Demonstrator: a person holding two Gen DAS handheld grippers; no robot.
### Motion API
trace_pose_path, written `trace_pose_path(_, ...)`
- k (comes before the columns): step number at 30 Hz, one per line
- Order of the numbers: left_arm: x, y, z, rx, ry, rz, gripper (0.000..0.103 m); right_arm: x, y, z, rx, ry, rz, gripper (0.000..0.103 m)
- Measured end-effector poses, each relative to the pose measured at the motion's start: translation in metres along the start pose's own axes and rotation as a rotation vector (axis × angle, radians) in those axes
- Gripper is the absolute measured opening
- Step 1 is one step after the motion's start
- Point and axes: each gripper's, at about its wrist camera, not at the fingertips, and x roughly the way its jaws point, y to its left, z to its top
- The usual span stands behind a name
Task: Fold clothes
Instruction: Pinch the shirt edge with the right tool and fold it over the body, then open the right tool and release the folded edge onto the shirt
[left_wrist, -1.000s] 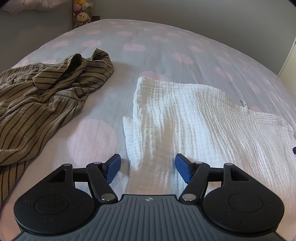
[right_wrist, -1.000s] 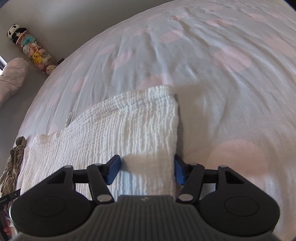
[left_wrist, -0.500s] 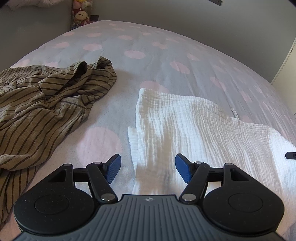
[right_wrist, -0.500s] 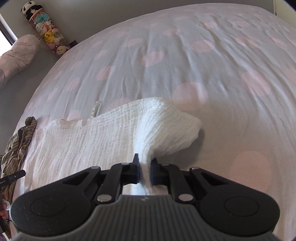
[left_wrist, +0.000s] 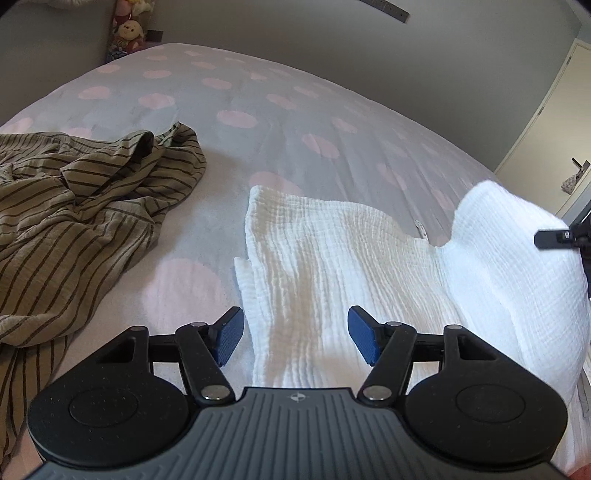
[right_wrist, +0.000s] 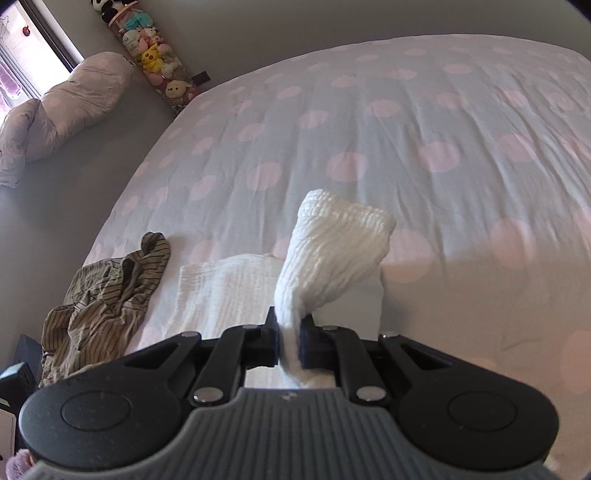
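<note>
White crinkled cloth sits lower centre of the left wrist frame, flat on the spotted bed, already looking doubled at its left edge. Your left gripper hovers low over its near edge, jaws spread wide with blue pads either side of the fabric, holding nothing. Your right gripper has its jaws pinched tight on the cloth's right end, which is lifted off the bed and curling up in a hump: centre of the right wrist frame, right edge of the left one. Step in hand looks like a fold of that raised end over the flat part. Next move calls for carrying the end across toward frame left and laying it down with edges lined up; your left could pin or smooth the flat part so it doesn't drag. Farther back, left of the frame, a striped brown garment lies crumpled, apart from the white one. Plush toys stand by the wall, upper left.
</note>
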Motion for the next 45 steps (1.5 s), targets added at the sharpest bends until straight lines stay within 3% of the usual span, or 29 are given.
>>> trace_pose_path(13, 0.0, 0.024, -0.003, -0.095, 0.007, 0.008, 0.053, 0.094, 0.125, -0.02, 0.002, 0.053, 0.047, 0.012)
trace_pose_path(24, 0.002, 0.038, -0.003, -0.132, 0.02, 0.057, 0.053, 0.158, 0.146, -0.047, -0.017, 0.125, 0.056, 0.012)
trace_pose_path(27, 0.004, 0.038, -0.003, -0.132, 0.021, 0.064, 0.053, 0.166, 0.144, -0.05, -0.022, 0.137, 0.051, 0.017)
trace_pose_path(31, 0.003, 0.033, -0.002, -0.111, 0.02, 0.052, 0.053, 0.159, 0.143, -0.051, -0.052, 0.137, 0.068, 0.031)
trace_pose_path(36, -0.005, 0.026, 0.001, -0.1, 0.007, 0.043, 0.053, 0.121, 0.145, -0.044, -0.149, 0.074, 0.095, 0.052)
trace_pose_path(41, -0.016, 0.023, 0.004, -0.103, -0.004, 0.02, 0.053, 0.08, 0.124, -0.049, -0.213, 0.014, 0.069, 0.054)
trace_pose_path(45, -0.022, 0.021, 0.002, -0.109, 0.001, -0.002, 0.053, 0.048, 0.092, -0.072, -0.221, -0.025, 0.035, 0.054)
